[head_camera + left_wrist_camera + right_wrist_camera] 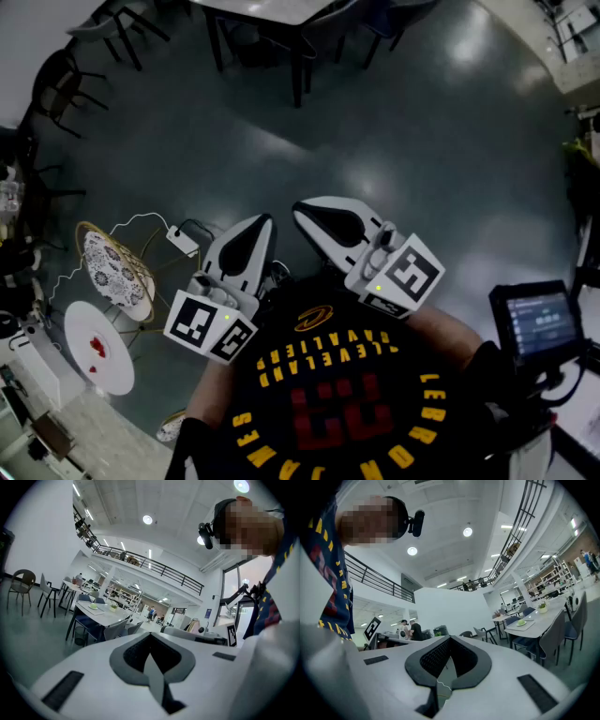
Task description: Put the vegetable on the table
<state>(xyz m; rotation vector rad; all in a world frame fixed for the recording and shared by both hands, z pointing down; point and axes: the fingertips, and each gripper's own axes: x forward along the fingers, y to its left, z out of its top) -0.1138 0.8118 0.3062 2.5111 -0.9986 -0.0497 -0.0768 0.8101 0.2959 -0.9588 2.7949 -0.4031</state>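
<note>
I see no vegetable that I can name for sure. A white round surface (pixel 98 349) at the lower left carries a few small red bits. My left gripper (pixel 265 223) is held close to the person's chest, jaws shut and empty, pointing out over the floor. My right gripper (pixel 300 210) is beside it, also shut with nothing held. In the left gripper view the left gripper (pixel 151 636) points level into a big hall, its dark pads pressed together. In the right gripper view the right gripper (pixel 450 640) aims slightly upward, pads meeting along a thin seam.
A wire basket with a patterned cloth (pixel 114 270) and a white cable with its adapter (pixel 181 241) lie left of the grippers. A dark table and chairs (pixel 281 28) stand ahead. A screen on a stand (pixel 536 323) is at the right. Distant dining tables (pixel 101 613) hold green items.
</note>
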